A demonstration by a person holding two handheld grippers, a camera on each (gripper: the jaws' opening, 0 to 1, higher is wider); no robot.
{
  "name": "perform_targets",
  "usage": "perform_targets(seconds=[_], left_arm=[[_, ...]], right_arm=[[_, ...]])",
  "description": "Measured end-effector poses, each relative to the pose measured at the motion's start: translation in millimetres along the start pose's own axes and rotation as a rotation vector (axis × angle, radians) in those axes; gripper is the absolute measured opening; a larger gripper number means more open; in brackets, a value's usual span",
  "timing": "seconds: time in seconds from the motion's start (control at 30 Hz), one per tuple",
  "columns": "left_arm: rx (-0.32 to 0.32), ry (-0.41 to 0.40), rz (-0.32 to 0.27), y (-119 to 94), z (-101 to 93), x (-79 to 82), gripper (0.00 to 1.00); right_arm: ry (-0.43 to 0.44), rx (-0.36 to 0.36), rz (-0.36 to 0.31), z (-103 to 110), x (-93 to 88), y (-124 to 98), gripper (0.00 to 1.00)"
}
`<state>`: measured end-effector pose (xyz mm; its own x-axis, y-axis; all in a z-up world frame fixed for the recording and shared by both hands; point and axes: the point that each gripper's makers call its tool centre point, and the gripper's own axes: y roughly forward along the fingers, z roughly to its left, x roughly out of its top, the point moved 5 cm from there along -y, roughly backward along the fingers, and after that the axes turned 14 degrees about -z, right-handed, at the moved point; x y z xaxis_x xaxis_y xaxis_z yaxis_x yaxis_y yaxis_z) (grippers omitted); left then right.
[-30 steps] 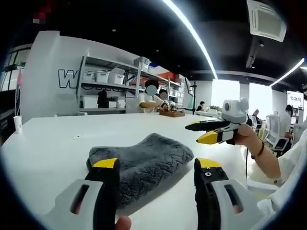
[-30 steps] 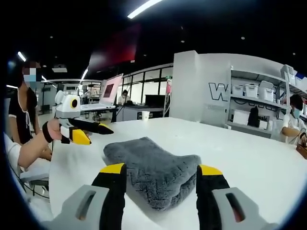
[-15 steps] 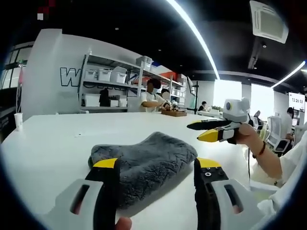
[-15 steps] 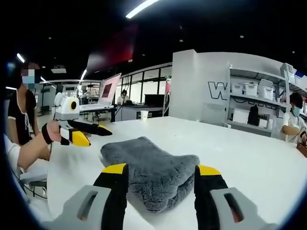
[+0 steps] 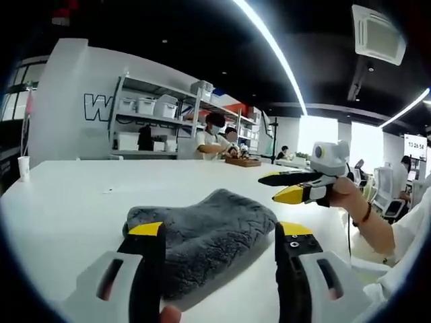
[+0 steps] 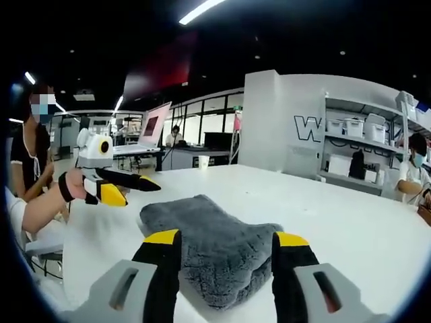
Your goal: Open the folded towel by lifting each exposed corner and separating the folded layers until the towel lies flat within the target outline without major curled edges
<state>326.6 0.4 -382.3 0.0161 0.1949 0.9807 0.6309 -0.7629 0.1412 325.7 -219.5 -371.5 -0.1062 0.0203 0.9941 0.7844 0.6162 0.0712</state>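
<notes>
A grey fluffy towel (image 5: 202, 232) lies folded into a thick pad on the white table (image 5: 67, 195). My left gripper (image 5: 221, 230) hovers open just in front of its near edge, jaws wide apart. In the left gripper view the right gripper (image 5: 277, 187) comes in from the right, held in a hand above the towel's far side, its yellow-tipped jaws apart. In the right gripper view the same towel (image 6: 209, 239) lies ahead of my right gripper (image 6: 226, 238), open with nothing in it. The left gripper (image 6: 131, 187) shows there at the left, above the table beside the towel.
A paper cup (image 5: 24, 168) stands at the table's far left edge. Shelving with white bins (image 5: 145, 108) lines the wall behind, where people stand by a tray (image 5: 241, 160). A person (image 6: 34, 161) sits at the left in the right gripper view.
Both grippers have only drifted slightly; the towel lies as before, untouched. The right gripper in the left gripper view has edged a little left.
</notes>
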Motion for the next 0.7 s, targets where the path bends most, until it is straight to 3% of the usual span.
perform_targets(seconds=[0.33, 0.7], left_arm=[[0.02, -0.004, 0.024, 4, 7.6, -7.9, 0.63], [0.034, 0.003, 0.023, 9, 14.8, -5.3, 0.62]], right_arm=[[0.011, -0.006, 0.01, 1, -4.8, 6, 0.49], [0.024, -0.028, 0.013, -8, -10.3, 10, 0.47]])
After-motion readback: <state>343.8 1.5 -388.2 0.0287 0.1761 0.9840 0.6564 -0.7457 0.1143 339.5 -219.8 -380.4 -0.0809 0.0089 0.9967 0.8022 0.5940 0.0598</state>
